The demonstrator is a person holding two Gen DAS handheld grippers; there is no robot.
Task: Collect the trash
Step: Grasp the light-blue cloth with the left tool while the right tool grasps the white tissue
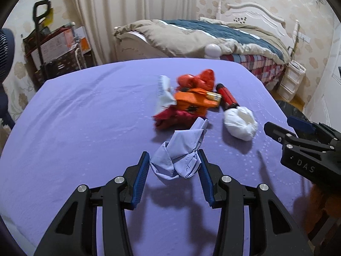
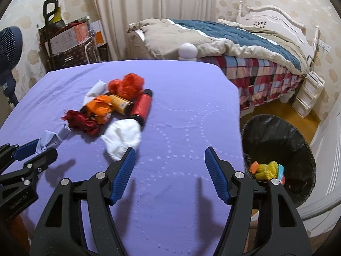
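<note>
A pile of trash lies on the purple-covered table (image 1: 74, 117): a crumpled light-blue paper (image 1: 181, 151), a white wad (image 1: 240, 121), a red cylinder (image 1: 227, 97), an orange wrapper (image 1: 191, 102), red mesh (image 1: 200, 79) and a red scrap (image 1: 170, 117). My left gripper (image 1: 173, 162) has its pads on both sides of the blue paper, touching it. My right gripper (image 2: 170, 160) is open and empty above bare cloth, with the white wad (image 2: 122, 138) just left of its left finger. The blue paper also shows in the right wrist view (image 2: 50, 139).
A black-lined trash bin (image 2: 277, 132) stands on the floor right of the table and holds yellow and orange items (image 2: 266, 168). A bed (image 2: 245, 49) is behind the table. A cart with boxes (image 1: 57, 51) and a fan (image 2: 8, 49) stand at the back left.
</note>
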